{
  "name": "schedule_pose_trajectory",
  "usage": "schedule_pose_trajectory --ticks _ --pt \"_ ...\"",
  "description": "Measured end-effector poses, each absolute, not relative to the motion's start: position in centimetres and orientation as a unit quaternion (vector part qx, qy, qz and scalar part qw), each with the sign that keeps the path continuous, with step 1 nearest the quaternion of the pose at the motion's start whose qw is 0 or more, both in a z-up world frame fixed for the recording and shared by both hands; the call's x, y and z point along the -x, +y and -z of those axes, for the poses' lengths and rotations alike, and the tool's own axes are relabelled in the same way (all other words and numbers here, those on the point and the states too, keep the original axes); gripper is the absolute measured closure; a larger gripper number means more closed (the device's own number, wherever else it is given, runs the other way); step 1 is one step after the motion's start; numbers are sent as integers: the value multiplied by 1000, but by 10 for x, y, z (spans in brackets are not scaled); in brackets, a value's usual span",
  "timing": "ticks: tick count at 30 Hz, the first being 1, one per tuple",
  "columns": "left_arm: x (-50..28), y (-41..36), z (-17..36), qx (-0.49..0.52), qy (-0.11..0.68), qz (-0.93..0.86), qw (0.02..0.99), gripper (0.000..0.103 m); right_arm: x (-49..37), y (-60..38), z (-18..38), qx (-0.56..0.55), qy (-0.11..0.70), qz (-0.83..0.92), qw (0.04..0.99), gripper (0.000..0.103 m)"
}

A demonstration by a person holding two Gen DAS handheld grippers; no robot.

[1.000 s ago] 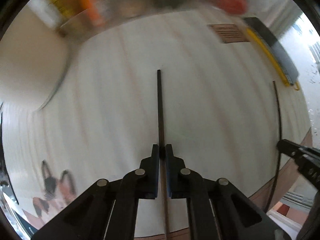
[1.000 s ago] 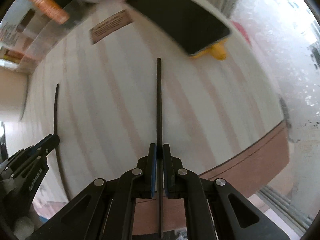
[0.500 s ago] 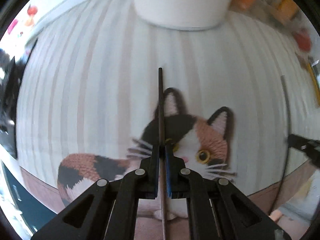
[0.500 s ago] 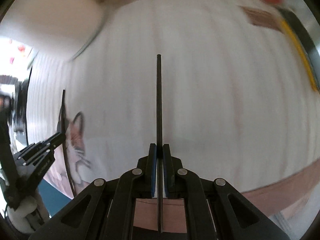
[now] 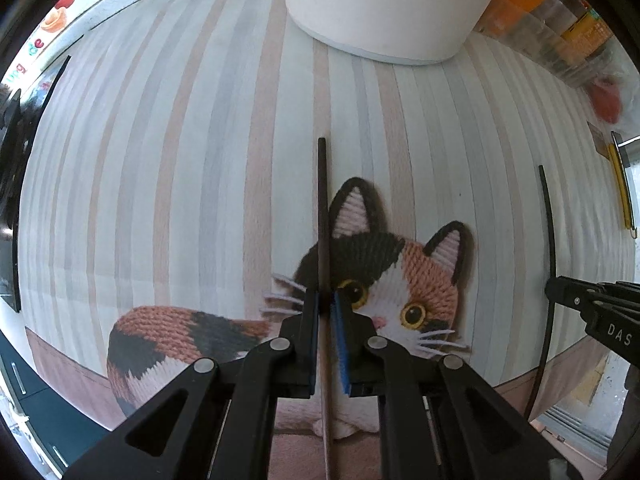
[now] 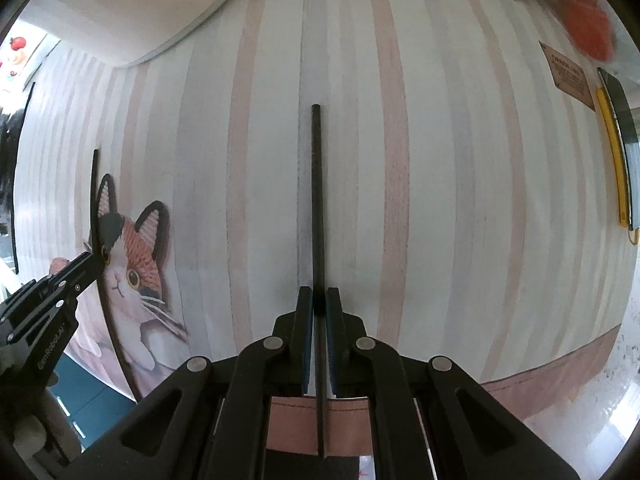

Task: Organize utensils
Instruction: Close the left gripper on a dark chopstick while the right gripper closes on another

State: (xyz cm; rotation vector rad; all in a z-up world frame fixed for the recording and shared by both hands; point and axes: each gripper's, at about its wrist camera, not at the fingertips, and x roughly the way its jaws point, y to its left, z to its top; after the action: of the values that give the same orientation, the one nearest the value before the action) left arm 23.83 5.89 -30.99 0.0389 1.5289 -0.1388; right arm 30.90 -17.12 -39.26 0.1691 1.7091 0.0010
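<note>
My left gripper [image 5: 327, 300] is shut on a thin black chopstick [image 5: 323, 216] that points straight forward above the striped placemat [image 5: 180, 184]. My right gripper [image 6: 319, 300] is shut on a second black chopstick [image 6: 317, 200], also pointing forward above the mat. The right gripper [image 5: 592, 308] and its chopstick [image 5: 549, 240] show at the right edge of the left wrist view. The left gripper [image 6: 60, 284] and its chopstick [image 6: 96, 208] show at the left edge of the right wrist view. A large white cylindrical container [image 5: 384, 4] stands on the mat ahead of the left gripper.
The mat carries a calico cat picture [image 5: 400, 276]. A dark tablet with a yellow edge [image 6: 618, 152] lies at the right, near a brown label [image 6: 568, 74]. Orange packages [image 5: 536, 4] and a red object [image 5: 606, 98] sit at the back right.
Both grippers swung left, from the tablet side of the mat to the cat picture and white container. Each kept its chopstick. In the last half second the motion is small.
</note>
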Motion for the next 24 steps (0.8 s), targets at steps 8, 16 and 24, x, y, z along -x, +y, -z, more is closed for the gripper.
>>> schedule_pose_trajectory --ticks 8,16,24 --pt "-244 32 328 -37 685 64 725 95 -325 -161 402 -56 747 21 662 59" --pt "-247 13 324 -43 687 60 723 95 -313 -142 401 -37 725 31 687 63" --pt "-248 12 329 -48 687 67 722 99 -285 -143 388 -41 701 35 711 84"
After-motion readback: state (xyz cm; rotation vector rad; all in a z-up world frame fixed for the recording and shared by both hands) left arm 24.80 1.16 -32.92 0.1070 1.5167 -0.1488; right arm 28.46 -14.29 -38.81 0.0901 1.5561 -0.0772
